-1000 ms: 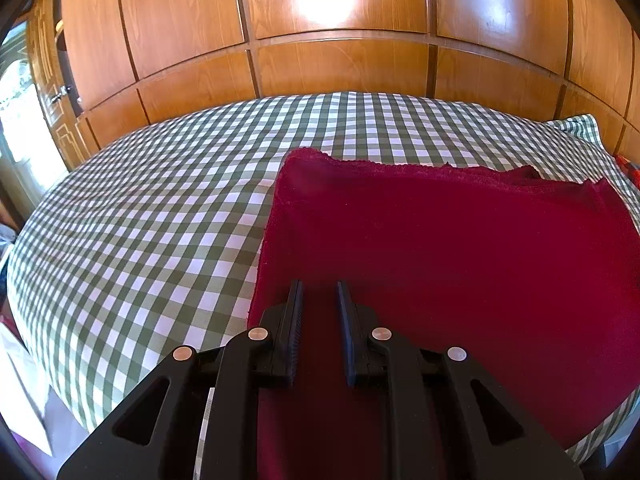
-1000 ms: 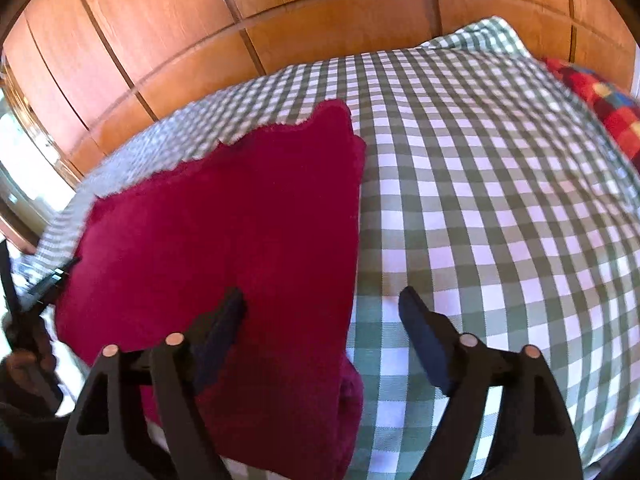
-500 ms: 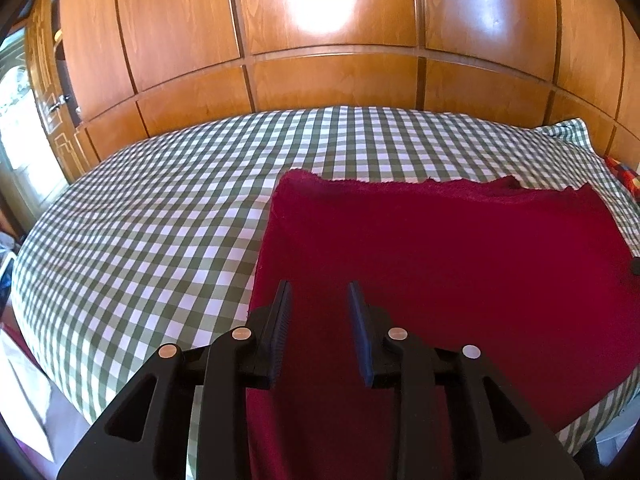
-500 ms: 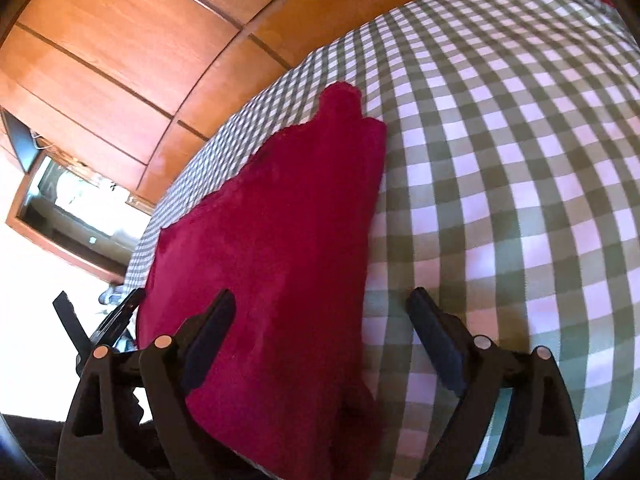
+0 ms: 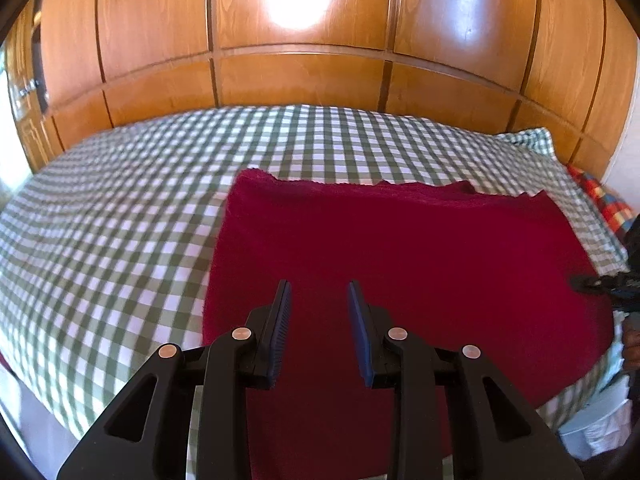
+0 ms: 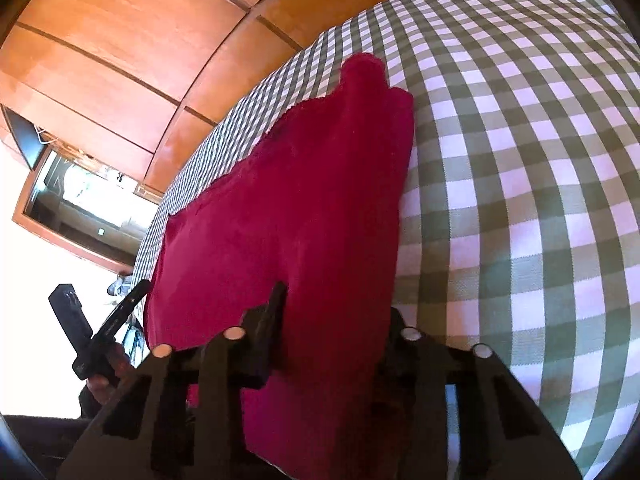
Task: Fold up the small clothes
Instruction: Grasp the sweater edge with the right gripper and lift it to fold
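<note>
One red cloth (image 5: 400, 248) on the bed (image 5: 120, 216), lying flat on the green-and-white check cover, far edge a bit ragged. That's the only garment in view.

Two grippers. Left gripper (image 5: 319, 294) hovers over the cloth's near-left part, its two fingers (image 5: 280, 320) a modest gap apart, nothing between them, just red fabric underneath. Not gripping anything.

Right gripper (image 6: 332, 312) is at the cloth's near-right edge and its fingers have just been closing. Red fabric is bunched up between them: left finger (image 6: 270, 320) presses against the fold, the other mostly hidden behind the cloth. So it's pinched on the cloth's edge.

Wood-panel wall (image 5: 304, 60) behind the bed. One multicolour check item (image 5: 600, 200) at the far right, partly cut off, can't tell what it is.
</note>
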`<control>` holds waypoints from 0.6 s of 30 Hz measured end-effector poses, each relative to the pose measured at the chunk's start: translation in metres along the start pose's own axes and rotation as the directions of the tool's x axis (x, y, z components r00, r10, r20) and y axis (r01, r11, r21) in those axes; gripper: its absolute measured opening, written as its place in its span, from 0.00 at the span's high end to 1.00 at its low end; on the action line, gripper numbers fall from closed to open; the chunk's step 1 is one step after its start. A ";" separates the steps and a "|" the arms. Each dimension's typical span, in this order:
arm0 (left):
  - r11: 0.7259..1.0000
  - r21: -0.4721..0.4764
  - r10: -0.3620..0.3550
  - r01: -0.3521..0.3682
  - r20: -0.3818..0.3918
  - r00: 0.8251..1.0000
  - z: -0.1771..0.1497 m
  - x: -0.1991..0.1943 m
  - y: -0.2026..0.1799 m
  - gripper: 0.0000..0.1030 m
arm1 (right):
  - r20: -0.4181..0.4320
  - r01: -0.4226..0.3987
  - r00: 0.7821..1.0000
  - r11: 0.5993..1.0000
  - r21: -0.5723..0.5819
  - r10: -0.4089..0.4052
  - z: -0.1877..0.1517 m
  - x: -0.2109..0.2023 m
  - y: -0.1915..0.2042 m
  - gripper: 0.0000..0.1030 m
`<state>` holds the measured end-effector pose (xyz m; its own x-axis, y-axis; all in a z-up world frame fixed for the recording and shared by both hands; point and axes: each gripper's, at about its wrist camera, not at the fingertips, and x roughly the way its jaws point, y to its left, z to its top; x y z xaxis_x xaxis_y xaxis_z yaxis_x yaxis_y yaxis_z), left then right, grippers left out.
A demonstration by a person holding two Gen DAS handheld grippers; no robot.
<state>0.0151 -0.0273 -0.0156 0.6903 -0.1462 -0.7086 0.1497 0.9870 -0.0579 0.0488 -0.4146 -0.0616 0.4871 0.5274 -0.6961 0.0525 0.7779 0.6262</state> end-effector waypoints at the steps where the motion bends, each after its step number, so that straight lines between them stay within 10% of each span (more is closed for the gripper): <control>1: 1.000 -0.006 -0.016 0.016 -0.002 1.000 0.000 0.000 0.002 0.73 | 0.009 0.003 1.000 1.000 -0.004 -0.003 0.000 -0.002 0.005 0.73; 18: 0.945 -0.175 -0.292 0.276 -0.072 0.954 0.007 0.011 0.064 0.74 | -0.005 -0.196 0.980 0.961 -0.195 0.199 0.031 0.005 0.187 0.78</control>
<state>0.0374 0.0335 -0.0226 0.5640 -0.4229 -0.7093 0.2085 0.9040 -0.3732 0.0880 -0.2771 0.0633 0.4838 0.6730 -0.5595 -0.2149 0.7110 0.6695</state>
